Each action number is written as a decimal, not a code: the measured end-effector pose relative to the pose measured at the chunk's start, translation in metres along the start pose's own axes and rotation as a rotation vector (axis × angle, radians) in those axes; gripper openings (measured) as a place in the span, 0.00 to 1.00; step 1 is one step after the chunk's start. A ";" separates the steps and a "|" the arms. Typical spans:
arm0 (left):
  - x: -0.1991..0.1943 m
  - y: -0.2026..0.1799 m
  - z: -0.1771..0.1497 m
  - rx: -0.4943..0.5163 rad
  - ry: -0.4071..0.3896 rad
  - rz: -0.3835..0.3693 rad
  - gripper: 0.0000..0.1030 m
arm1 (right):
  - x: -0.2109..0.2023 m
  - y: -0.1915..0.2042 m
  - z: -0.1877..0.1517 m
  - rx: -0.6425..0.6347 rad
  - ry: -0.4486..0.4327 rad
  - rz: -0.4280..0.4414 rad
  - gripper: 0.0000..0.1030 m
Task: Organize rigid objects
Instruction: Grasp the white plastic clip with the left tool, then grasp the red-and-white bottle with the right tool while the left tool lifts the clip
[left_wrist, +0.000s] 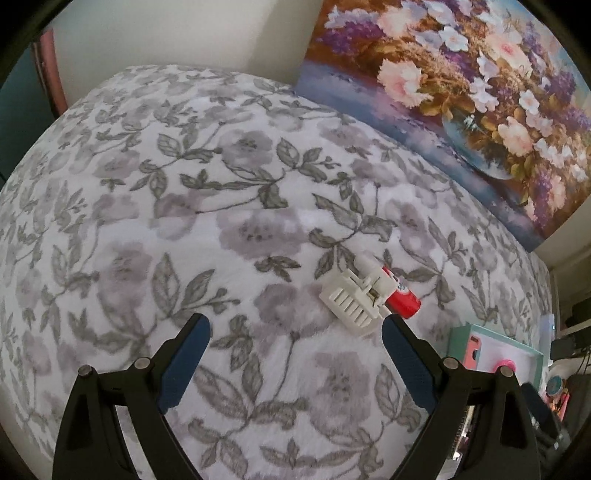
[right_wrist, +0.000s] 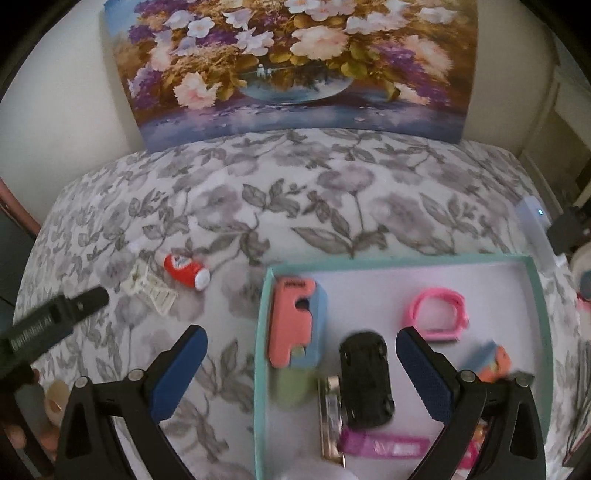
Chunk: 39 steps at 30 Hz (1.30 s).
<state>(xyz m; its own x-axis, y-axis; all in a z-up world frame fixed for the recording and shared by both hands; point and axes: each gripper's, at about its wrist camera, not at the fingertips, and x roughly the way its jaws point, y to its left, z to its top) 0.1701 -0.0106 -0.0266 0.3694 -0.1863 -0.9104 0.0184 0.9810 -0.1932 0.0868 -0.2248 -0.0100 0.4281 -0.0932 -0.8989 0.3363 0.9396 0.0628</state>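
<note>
Left gripper (left_wrist: 295, 345): my jaws were wide open, nothing in them, hovering over the floral bedspread (left_wrist: 184, 206).
Right gripper (right_wrist: 301, 356): also spread wide and empty, above the teal tray (right_wrist: 263, 332).
White clip (left_wrist: 351, 299): lying on the bedspread just past my left fingertips, touching the red bottle (left_wrist: 402, 297).
Tray contents: black toy car (right_wrist: 365, 380) between my right fingers, pink-and-blue case (right_wrist: 295, 325) left of it, pink band (right_wrist: 439, 314) further back.

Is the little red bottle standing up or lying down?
Lying down. The small red bottle with a white cap rests on its side on the flowery blanket, beside the white plastic clip, outside the teal tray.
</note>
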 end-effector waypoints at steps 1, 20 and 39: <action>0.002 -0.001 0.001 0.001 0.001 -0.001 0.92 | 0.003 0.001 0.003 0.000 0.005 0.000 1.00; 0.048 -0.044 -0.002 0.188 -0.001 -0.018 0.87 | 0.041 -0.007 0.050 -0.041 0.093 0.004 1.00; 0.041 -0.032 0.004 0.190 0.011 -0.029 0.23 | 0.044 0.033 0.062 -0.131 0.101 0.029 1.00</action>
<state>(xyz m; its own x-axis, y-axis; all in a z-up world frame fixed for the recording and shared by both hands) 0.1884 -0.0494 -0.0562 0.3559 -0.2140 -0.9097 0.2045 0.9677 -0.1476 0.1684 -0.2183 -0.0205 0.3475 -0.0379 -0.9369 0.2100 0.9770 0.0384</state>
